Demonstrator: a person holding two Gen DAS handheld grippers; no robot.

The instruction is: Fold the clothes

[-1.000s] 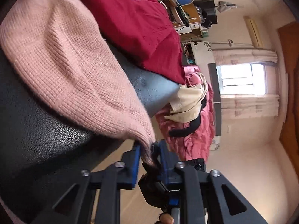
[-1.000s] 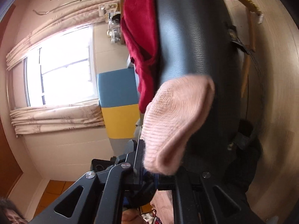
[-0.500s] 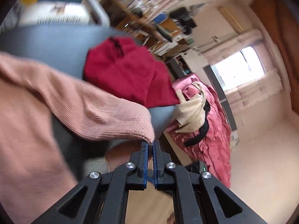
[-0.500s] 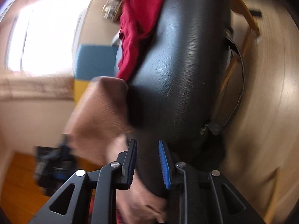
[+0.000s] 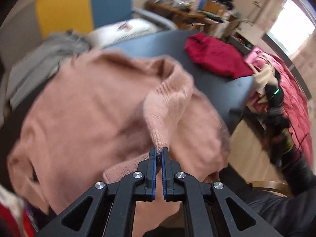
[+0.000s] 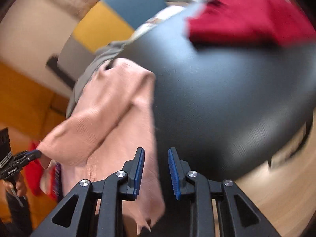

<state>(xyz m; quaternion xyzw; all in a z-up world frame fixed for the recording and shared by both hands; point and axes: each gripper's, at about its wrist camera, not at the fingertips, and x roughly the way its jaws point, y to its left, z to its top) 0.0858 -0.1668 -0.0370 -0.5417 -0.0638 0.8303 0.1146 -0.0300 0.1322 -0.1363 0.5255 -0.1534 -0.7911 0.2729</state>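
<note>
A pink knit sweater (image 5: 88, 108) lies spread over the black padded table (image 5: 158, 43). My left gripper (image 5: 159, 151) is shut on the cuff of one sleeve, holding it lifted above the sweater's body. In the right wrist view the sweater (image 6: 110, 102) drapes over the table's (image 6: 227, 88) left edge. There the left gripper (image 6: 36, 152) pinches a corner of it at far left. My right gripper (image 6: 156, 152) is open, with nothing pressed between its pads. The pink fabric lies under its left finger (image 6: 139, 167). The picture is motion-blurred.
A red garment (image 5: 215, 57) lies at the table's far end, and a grey garment (image 5: 39, 63) is bunched at its left. A heap of pink bedding and clothes (image 5: 292, 98) stands right of the table, beside a cluttered desk (image 5: 187, 9). A hand (image 6: 19, 185) holds the left gripper.
The right gripper let go of the pink cuff and opened. The left gripper, still shut on its sleeve, swung up and across over the sweater's body. Both views rolled and now look down on the table.
</note>
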